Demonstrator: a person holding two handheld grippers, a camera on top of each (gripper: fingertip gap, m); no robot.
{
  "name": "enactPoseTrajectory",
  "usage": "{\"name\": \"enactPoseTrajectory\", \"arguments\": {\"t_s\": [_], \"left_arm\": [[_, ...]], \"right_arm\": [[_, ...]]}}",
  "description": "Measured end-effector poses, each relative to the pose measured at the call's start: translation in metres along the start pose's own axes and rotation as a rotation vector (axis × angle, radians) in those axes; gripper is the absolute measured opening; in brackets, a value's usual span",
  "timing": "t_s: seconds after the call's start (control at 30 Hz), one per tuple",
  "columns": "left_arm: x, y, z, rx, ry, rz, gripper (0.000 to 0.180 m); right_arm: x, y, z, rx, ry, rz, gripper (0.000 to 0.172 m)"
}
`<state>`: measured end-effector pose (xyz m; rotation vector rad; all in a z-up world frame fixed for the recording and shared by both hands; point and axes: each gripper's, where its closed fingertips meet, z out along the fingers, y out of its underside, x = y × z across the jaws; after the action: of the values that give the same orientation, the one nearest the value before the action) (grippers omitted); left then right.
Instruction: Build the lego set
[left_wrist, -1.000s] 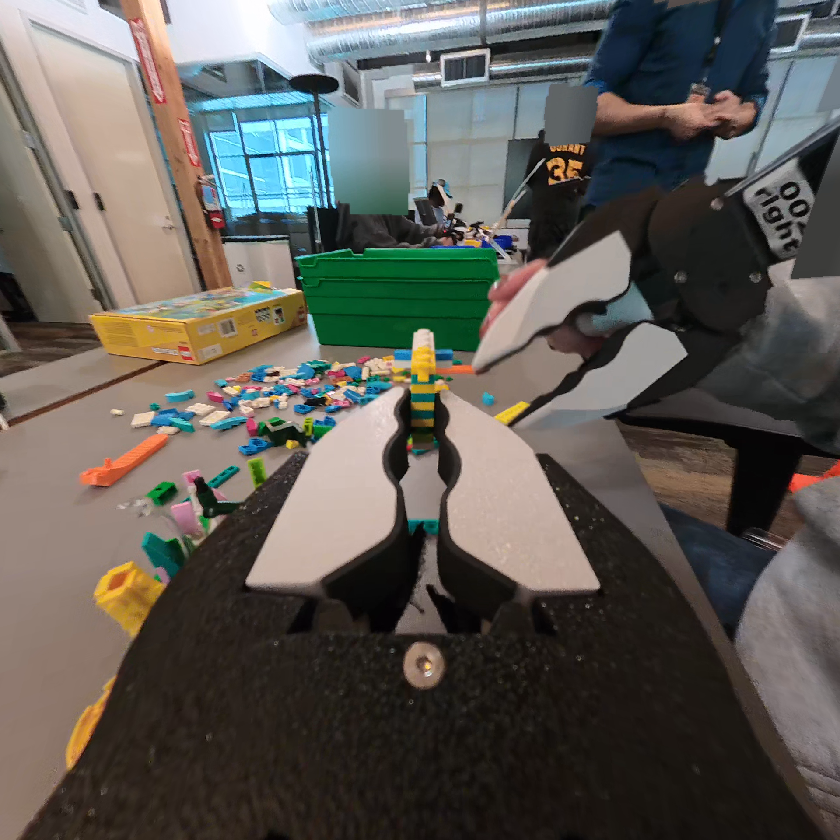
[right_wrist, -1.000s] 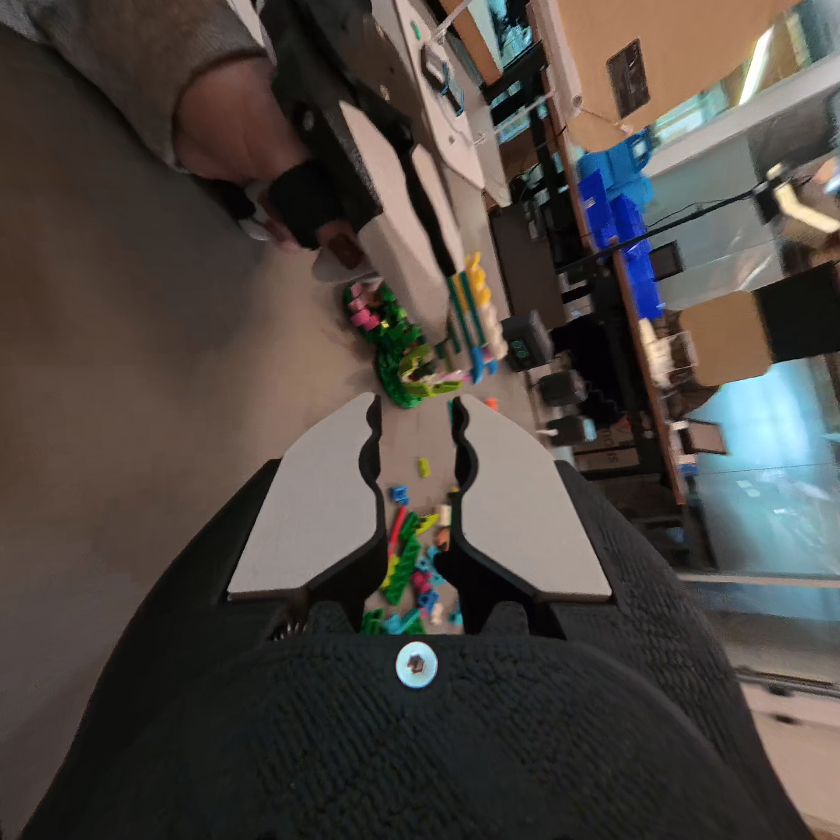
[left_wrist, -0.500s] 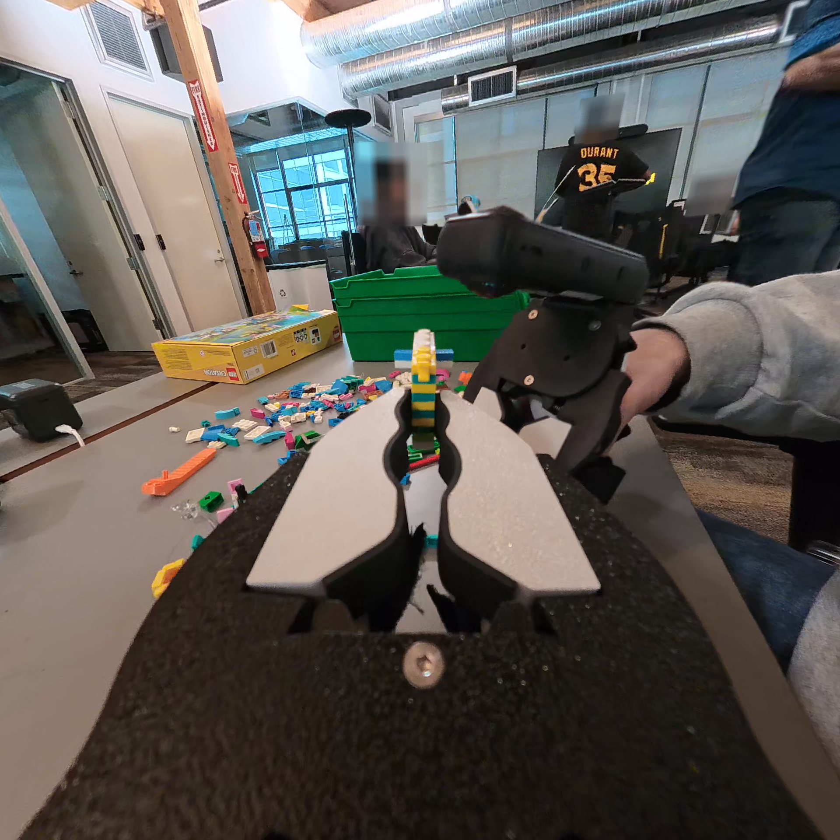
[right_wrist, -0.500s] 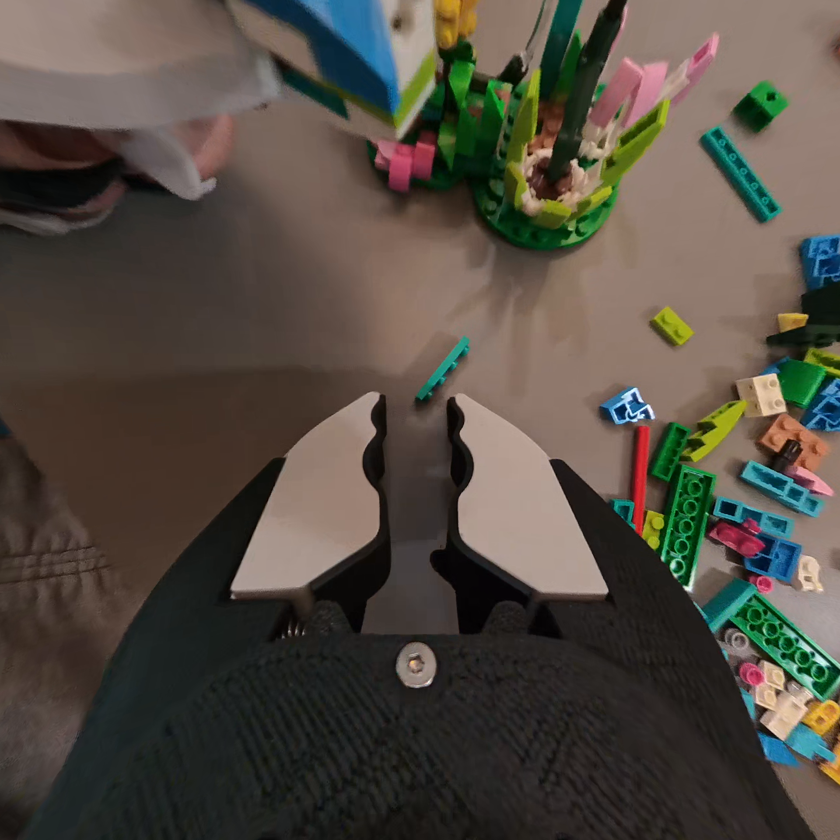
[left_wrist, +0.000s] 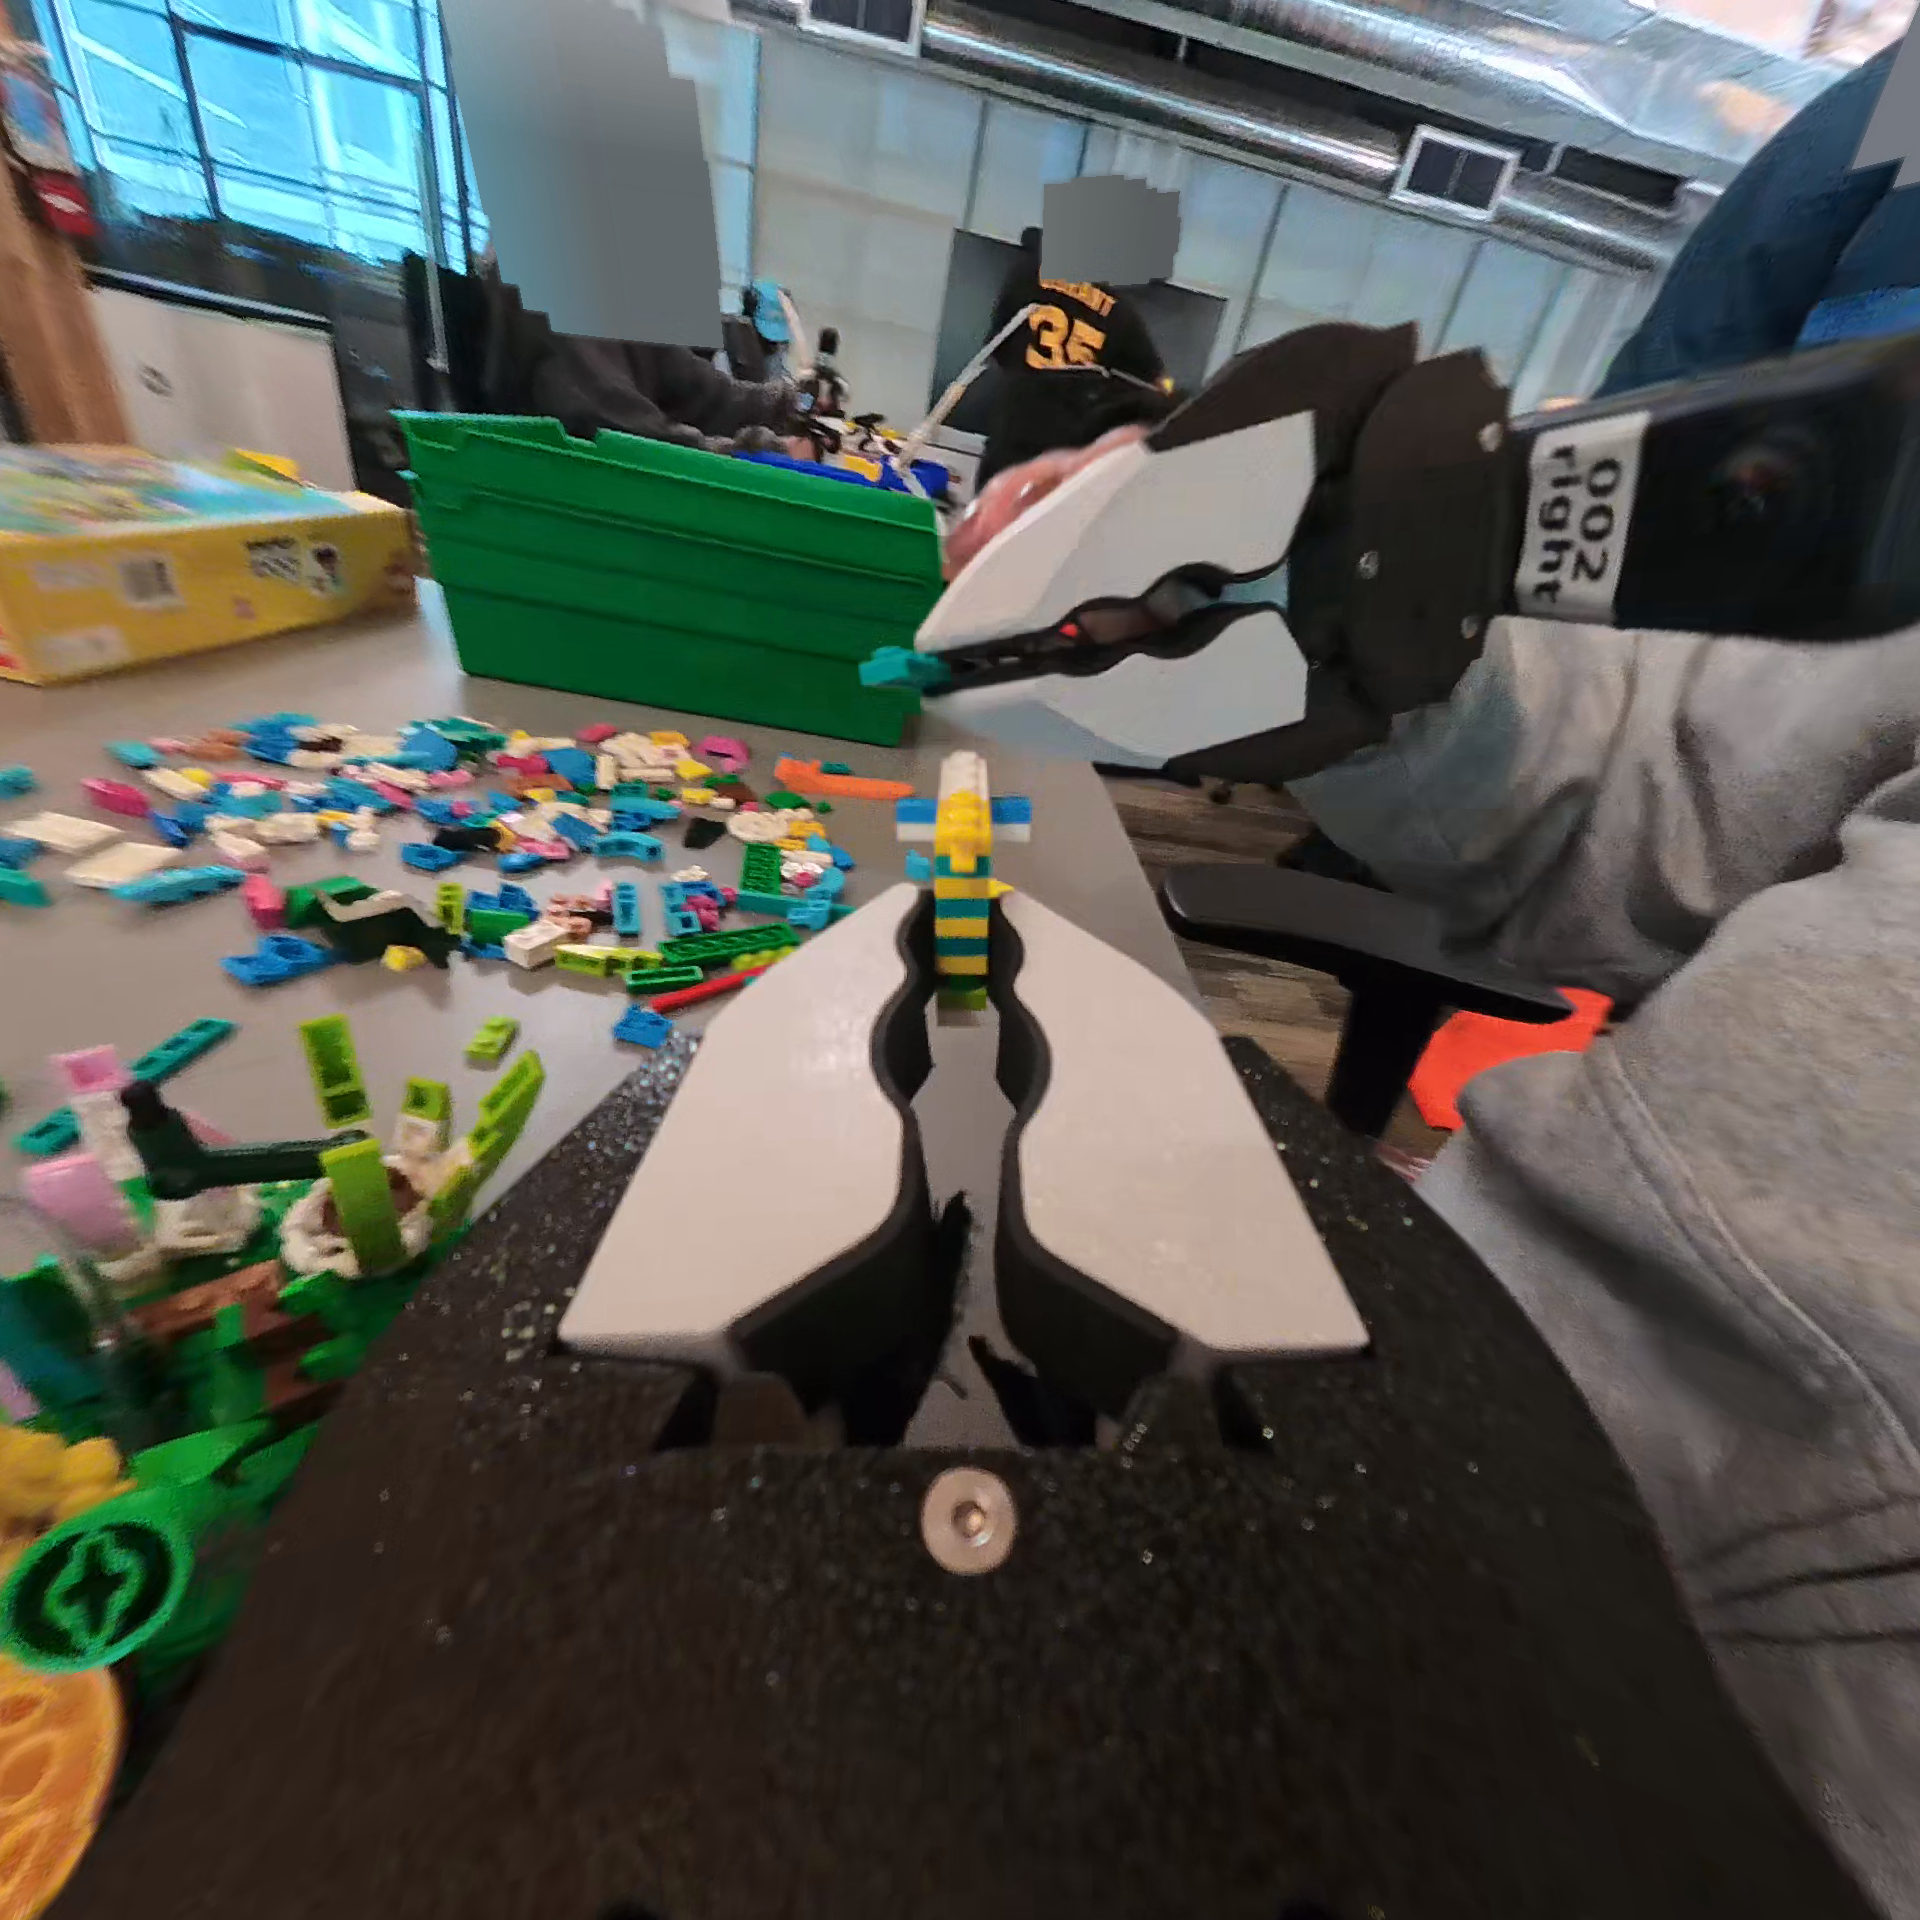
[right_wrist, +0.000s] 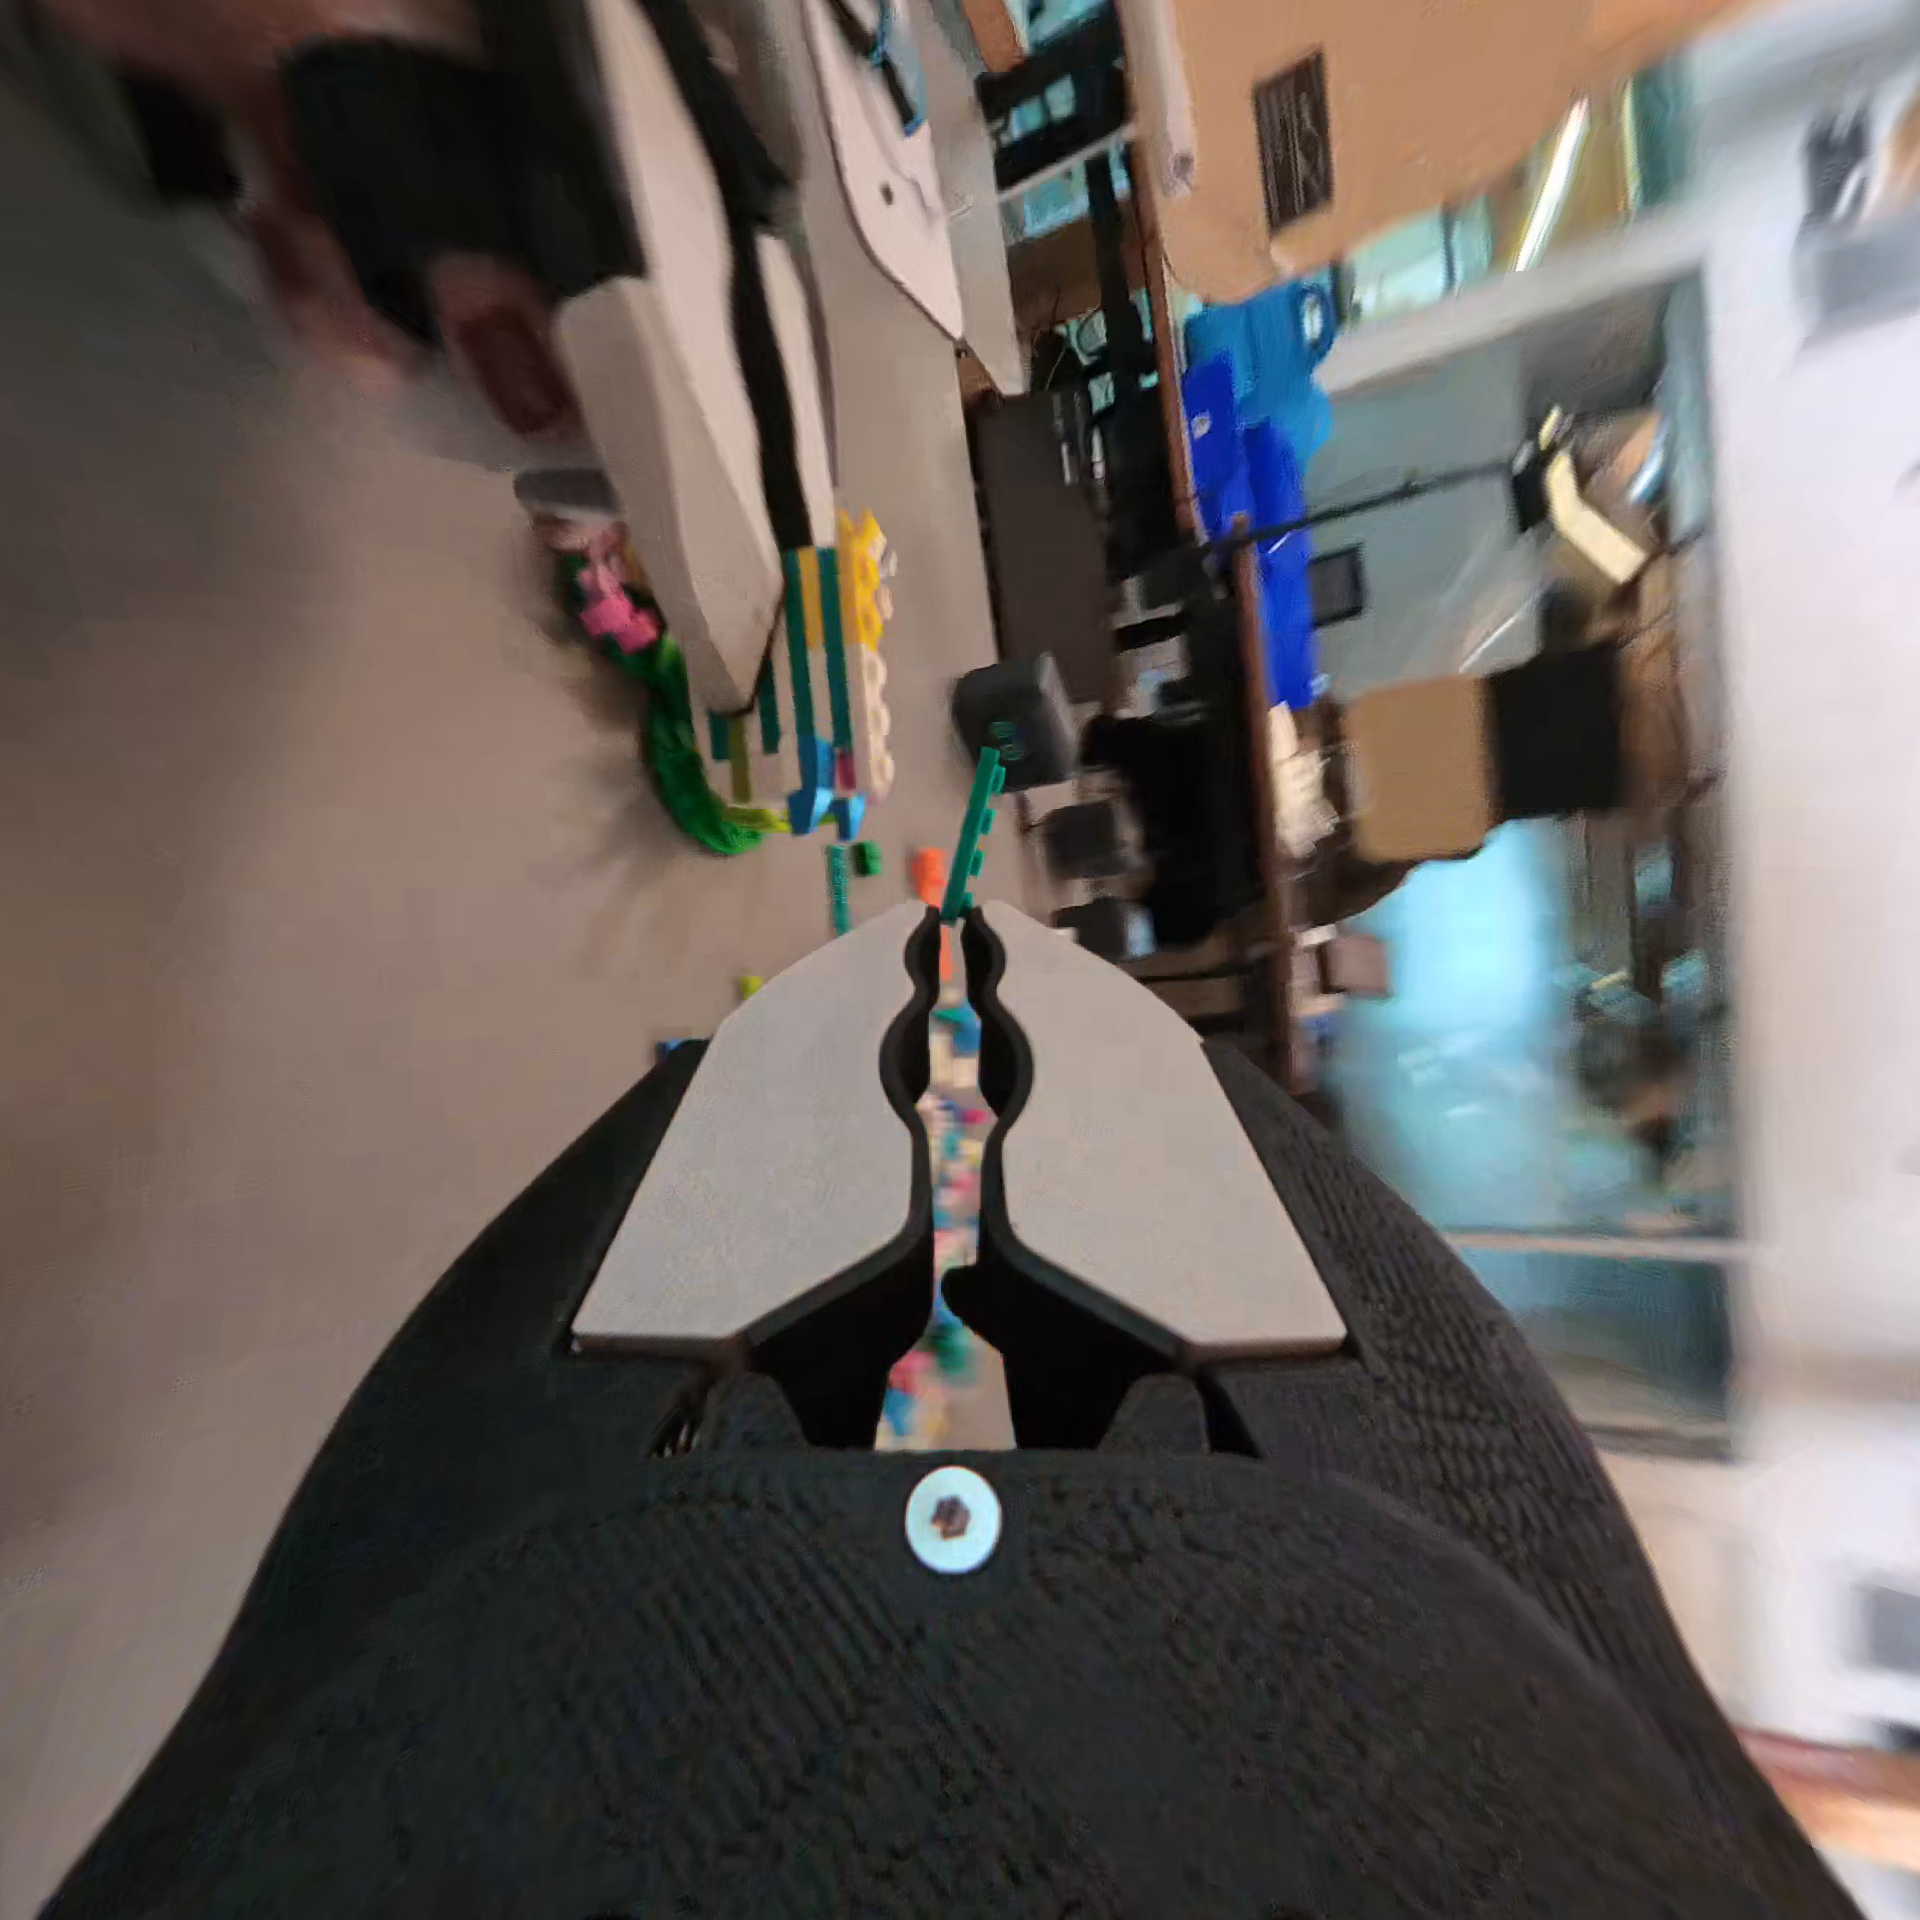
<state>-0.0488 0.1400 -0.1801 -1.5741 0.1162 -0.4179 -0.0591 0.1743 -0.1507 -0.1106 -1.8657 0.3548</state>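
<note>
Currently my left tongs (left_wrist: 961, 940) grasp a striped brick stack (left_wrist: 961, 914); my right tongs (right_wrist: 954, 914) clench a thin teal plate (right_wrist: 977, 821) above the bench (left_wrist: 125, 997).

White label (left_wrist: 1575, 520) on right gripper (left_wrist: 914, 665) bears print; black shirt (left_wrist: 1070, 338) bears yellow print.

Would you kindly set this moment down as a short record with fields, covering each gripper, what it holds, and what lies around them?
Left gripper: shut on a yellow-and-teal striped brick stack, held upright above the table
Right gripper: shut on a thin teal plate, pinched at one end
Surface: grey table
Loose parts: scattered coloured bricks
Near left: green plant build
Behind: green bin, yellow box
</note>
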Motion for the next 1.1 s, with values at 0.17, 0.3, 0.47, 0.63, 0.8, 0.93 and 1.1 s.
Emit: {"name": "enactPoseTrajectory", "arguments": {"t_s": [0.17, 0.3, 0.47, 0.63, 0.8, 0.93, 1.1], "left_arm": [[0.006, 0.011, 0.004, -0.060, 0.039, 0.026, 0.009], [0.007, 0.013, 0.005, -0.066, 0.045, 0.040, 0.009], [0.007, 0.011, 0.005, -0.048, 0.045, 0.052, 0.008], [0.008, 0.011, 0.005, -0.040, 0.045, 0.063, 0.008], [0.008, 0.006, 0.003, -0.011, 0.043, 0.080, 0.008], [0.009, 0.004, 0.002, 0.004, 0.036, 0.103, 0.008], [0.010, 0.004, 0.002, 0.011, 0.037, 0.120, 0.009]], "right_arm": [[-0.010, -0.017, -0.003, 0.002, -0.119, -0.357, 0.001], [-0.008, -0.025, -0.005, -0.005, -0.175, -0.459, 0.001], [-0.009, -0.032, -0.003, -0.021, -0.174, -0.504, 0.001], [-0.012, -0.032, -0.002, -0.020, -0.159, -0.551, 0.002], [-0.013, -0.034, -0.004, -0.011, -0.110, -0.661, 0.002], [-0.014, -0.035, -0.006, -0.010, -0.074, -0.746, 0.001], [-0.018, -0.035, -0.007, 0.001, -0.066, -0.813, 0.001]]}}
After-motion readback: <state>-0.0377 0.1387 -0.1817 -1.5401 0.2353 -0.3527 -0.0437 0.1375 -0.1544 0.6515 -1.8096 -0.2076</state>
